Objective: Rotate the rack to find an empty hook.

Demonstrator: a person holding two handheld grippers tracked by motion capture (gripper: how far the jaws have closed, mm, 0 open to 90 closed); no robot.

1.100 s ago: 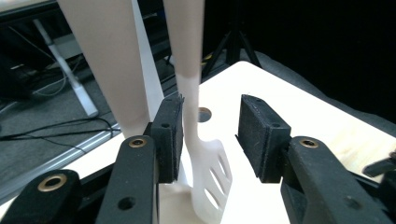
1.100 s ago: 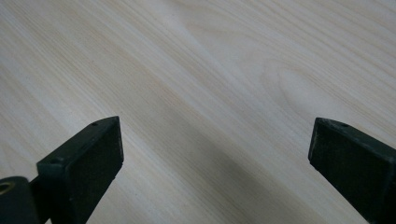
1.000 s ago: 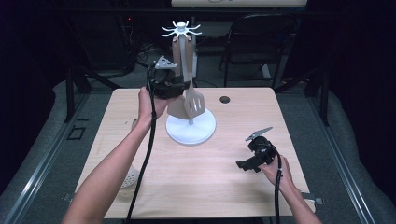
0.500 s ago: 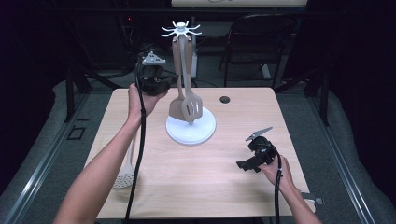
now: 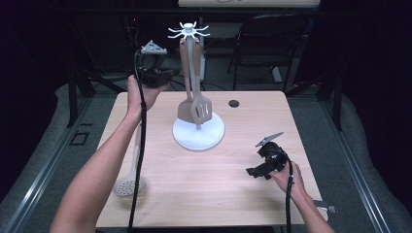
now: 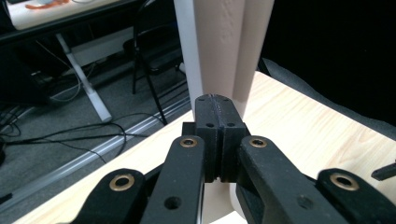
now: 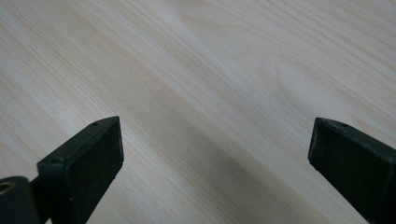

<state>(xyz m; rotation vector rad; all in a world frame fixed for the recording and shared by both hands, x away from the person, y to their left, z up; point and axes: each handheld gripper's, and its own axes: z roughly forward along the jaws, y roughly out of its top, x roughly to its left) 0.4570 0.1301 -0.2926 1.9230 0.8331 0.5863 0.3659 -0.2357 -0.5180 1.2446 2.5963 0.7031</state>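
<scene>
1. Above the table's (image 5: 160, 204) far left corner, in the high view, I see my left gripper (image 5: 171, 74) held higher than a second ago, when it sat low against the hanging spatulas (image 5: 194, 104); it now hangs just left of their handles, near the top of the white rack (image 5: 199, 138).
2. Same view: the slotted spoon (image 5: 130, 182) lies flat near the left edge, partly under my left forearm, where it was before. My right gripper (image 5: 253, 171) rests on the table at the right front, unmoved.
3. Left gripper view: my jaws have just closed and are pressed together with nothing between them. Two pale handles (image 6: 233, 46) and the rack's white post (image 6: 189, 51) rise right behind the tips; I cannot tell whether they touch.
4. Right gripper view: my jaws stand spread wide over bare wood (image 7: 210, 93), holding nothing.
</scene>
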